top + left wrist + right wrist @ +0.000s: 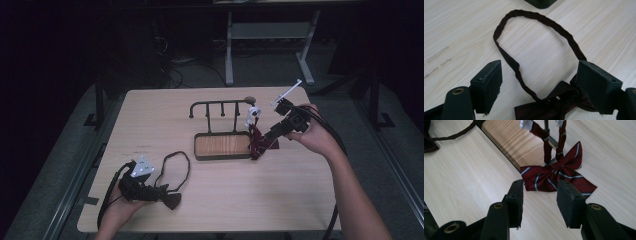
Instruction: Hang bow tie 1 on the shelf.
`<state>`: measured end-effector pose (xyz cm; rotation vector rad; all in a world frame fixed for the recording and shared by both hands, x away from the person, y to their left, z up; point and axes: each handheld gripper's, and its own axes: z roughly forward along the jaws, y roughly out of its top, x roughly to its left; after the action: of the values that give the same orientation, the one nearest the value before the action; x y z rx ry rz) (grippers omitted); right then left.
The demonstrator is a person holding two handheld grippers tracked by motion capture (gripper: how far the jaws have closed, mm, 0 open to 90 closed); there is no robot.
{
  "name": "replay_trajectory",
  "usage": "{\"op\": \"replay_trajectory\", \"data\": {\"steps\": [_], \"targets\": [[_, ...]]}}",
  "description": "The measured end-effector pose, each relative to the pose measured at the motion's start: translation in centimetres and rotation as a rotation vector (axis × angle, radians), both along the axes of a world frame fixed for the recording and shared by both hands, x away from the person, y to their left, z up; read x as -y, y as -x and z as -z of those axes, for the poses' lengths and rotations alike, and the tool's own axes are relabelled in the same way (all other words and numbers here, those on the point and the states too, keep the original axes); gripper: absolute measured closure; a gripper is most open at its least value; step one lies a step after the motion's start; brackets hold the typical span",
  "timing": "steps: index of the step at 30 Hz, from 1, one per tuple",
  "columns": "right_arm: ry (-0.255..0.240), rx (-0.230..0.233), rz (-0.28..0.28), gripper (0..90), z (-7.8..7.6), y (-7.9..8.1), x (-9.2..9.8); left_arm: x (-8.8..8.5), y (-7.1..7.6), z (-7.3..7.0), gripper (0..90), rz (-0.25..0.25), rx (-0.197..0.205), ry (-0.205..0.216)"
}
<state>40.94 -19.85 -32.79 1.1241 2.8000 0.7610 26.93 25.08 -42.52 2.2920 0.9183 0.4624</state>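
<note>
spread black jaws of right gripper just short of striped dark-red bow tie, hung by its strap on black metal rack at three o'clock of its wooden tray. left gripper, jaws apart, straddling plain brown bow tie at seven o'clock. back off slowly; avoid snagging strap.

This looks like a lab or test room: a lone pale wooden table stands on grey carpet in a dark space. Behind it, loose cables lie by the metal legs of a desk
</note>
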Motion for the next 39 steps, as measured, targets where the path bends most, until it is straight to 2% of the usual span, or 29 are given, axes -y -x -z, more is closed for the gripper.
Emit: {"op": "replay_trajectory", "data": {"steps": [8,13,16,28,39], "targets": [[-0.029,-0.010,0.003,55.1,1.2,0.9,0.7,0.0,0.0,0.0,22.7,0.001,0.000,-0.003],[-0.038,0.008,0.006,51.4,1.7,1.4,1.0,0.0,0.0,0.0,23.3,-0.003,-0.006,0.017],[-0.042,0.011,0.009,50.2,2.2,1.7,1.3,0.1,0.0,0.0,23.3,-0.002,-0.007,0.012],[-0.072,-0.019,0.009,49.5,5.0,2.8,2.2,0.3,0.0,0.2,23.7,0.000,-0.015,0.003],[-0.088,-0.034,0.013,48.7,6.4,4.1,2.7,0.3,0.0,0.3,23.7,0.000,-0.011,0.004]]}}
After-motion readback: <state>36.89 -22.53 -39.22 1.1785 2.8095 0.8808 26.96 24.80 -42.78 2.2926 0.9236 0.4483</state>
